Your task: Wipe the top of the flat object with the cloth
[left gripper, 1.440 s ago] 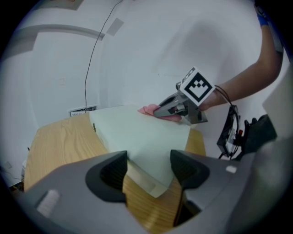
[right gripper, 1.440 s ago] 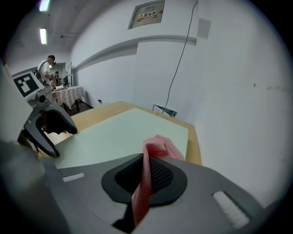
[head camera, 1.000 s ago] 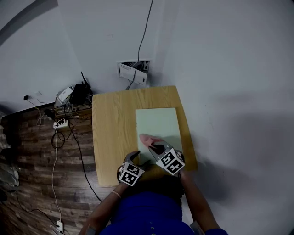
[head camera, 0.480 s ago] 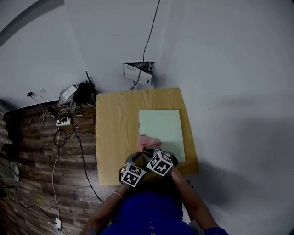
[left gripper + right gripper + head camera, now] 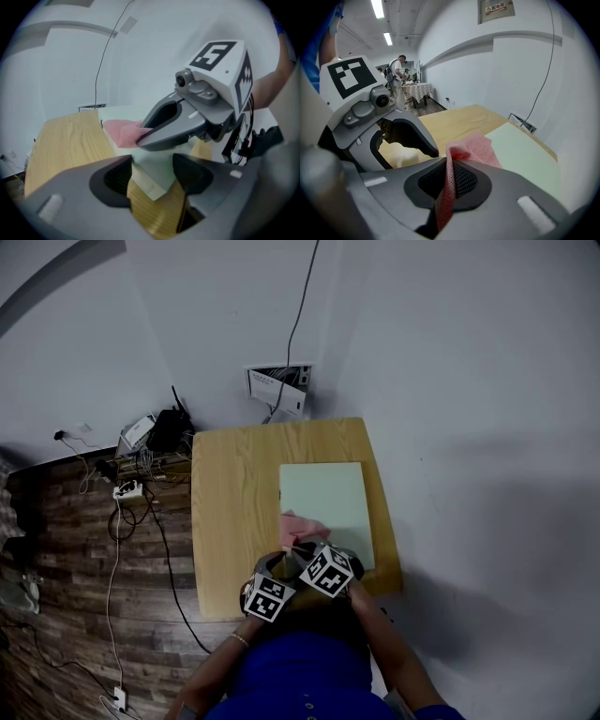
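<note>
Firmly pinched between the closed jaws of the right gripper (image 5: 447, 164), the pink cloth (image 5: 474, 146) is seen draped forward onto the near left part of the pale green flat object (image 5: 328, 493), which lies on the wooden table (image 5: 230, 512). The left gripper (image 5: 152, 165) is held just to the left of the right one. Its jaws are part open, with the near corner of the flat object lodged between them and apparently touched on both sides, so the piece is judged to be braced. From the right gripper, nearly all of the top lies ahead and to the right, its long axis running straight away from the jaws toward the wall (image 5: 450, 381). The wipe is judged barely begun, and the right gripper is the one placed for it. Open room is offered forward along the full length. To the right, the flat object's edge is set near the table's edge. To the left, the cloth sits at the flat object's edge, so a stroke carried further that way could be expected to drag it off the top.
</note>
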### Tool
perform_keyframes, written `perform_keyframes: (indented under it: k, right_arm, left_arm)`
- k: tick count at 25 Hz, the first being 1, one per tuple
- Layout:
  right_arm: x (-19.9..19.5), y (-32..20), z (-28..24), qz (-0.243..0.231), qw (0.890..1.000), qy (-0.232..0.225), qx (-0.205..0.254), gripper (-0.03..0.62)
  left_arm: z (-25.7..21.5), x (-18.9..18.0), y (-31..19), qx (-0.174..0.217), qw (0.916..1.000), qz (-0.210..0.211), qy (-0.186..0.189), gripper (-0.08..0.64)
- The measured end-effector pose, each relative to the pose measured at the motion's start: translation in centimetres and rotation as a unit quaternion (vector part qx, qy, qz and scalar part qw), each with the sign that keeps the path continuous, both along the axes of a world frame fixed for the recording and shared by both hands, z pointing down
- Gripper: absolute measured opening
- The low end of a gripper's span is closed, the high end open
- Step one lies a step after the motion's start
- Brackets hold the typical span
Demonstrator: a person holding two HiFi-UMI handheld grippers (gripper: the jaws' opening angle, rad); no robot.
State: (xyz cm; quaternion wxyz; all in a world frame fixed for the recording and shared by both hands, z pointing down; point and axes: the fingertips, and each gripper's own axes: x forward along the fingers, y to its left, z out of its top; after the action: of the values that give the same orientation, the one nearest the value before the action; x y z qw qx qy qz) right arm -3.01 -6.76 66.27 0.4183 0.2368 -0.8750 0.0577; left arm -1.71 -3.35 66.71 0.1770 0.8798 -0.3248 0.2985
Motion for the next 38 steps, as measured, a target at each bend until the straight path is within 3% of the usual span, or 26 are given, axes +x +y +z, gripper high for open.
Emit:
perform_keyframes:
  k: [21,38]
  right_arm:
    - [6.3,-0.3,0.4,0.059,0.998,0.016,-0.016,0.014]
    - [13.6,-0.3,0.6,0.146,0.989,0.026,-0.018,0.014]
  left_arm:
    - [0.1,0.1,-0.1,0.003,1.0000,0.004,0.000,0.273]
    - [0.1,0.1,0.0,-0.003,1.0000,-0.002,-0.002,0.270]
